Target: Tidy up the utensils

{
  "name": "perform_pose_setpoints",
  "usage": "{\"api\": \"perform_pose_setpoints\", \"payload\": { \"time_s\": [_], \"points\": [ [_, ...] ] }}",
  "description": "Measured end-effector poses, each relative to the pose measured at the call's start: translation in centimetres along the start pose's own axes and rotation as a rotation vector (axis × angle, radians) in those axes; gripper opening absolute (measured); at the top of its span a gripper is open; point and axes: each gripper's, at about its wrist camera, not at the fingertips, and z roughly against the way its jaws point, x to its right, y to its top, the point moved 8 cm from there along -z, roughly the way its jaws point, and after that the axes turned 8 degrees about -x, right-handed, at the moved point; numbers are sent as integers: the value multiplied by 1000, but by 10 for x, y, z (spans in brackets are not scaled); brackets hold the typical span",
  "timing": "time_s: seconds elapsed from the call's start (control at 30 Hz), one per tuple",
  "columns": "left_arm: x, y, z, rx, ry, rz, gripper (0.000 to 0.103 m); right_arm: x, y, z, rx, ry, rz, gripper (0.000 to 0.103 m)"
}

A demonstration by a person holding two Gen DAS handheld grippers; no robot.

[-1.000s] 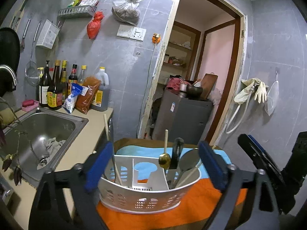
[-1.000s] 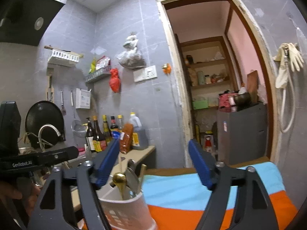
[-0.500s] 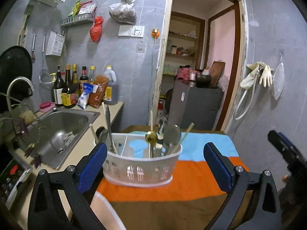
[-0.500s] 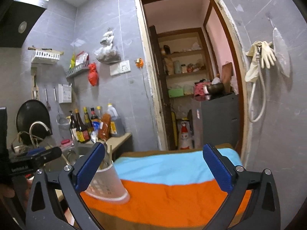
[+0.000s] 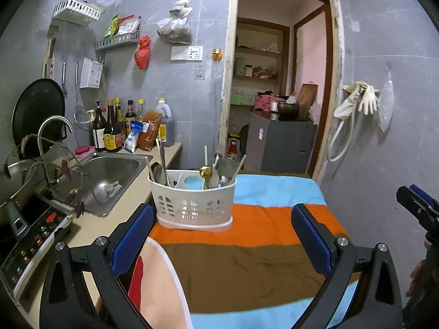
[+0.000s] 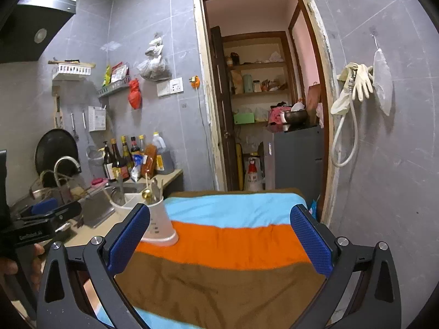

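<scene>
Grey kitchen tiles and an open doorway are seen behind a striped cloth (image 5: pixel 247 260) spread beside the sink (image 5: pixel 109 170). Both grippers are held over the near end of this cloth with jaws wide apart and nothing between them. From the left gripper (image 5: pixel 219 235) the white basket (image 5: pixel 192 205) is found straight ahead and near, its long side set across the line of approach. From the right gripper (image 6: pixel 219 235) the same basket (image 6: pixel 159 224) lies ahead and off to the left, just beyond the left finger. Utensils (image 5: pixel 216 170) are stood upright in it, handles pointing up. The left gripper is judged the nearer and better aligned.
</scene>
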Motion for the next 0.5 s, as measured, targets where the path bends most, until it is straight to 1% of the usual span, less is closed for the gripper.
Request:
{"api": "perform_pose_setpoints", "payload": {
  "time_s": [0.27,0.5],
  "points": [
    [7,-24,34,-4,-31,29,98,-4,-19,34,-35,2,0,103],
    [10,-27,47,8,-34,36,98,-4,-27,44,-53,3,-17,103]
  ]
}}
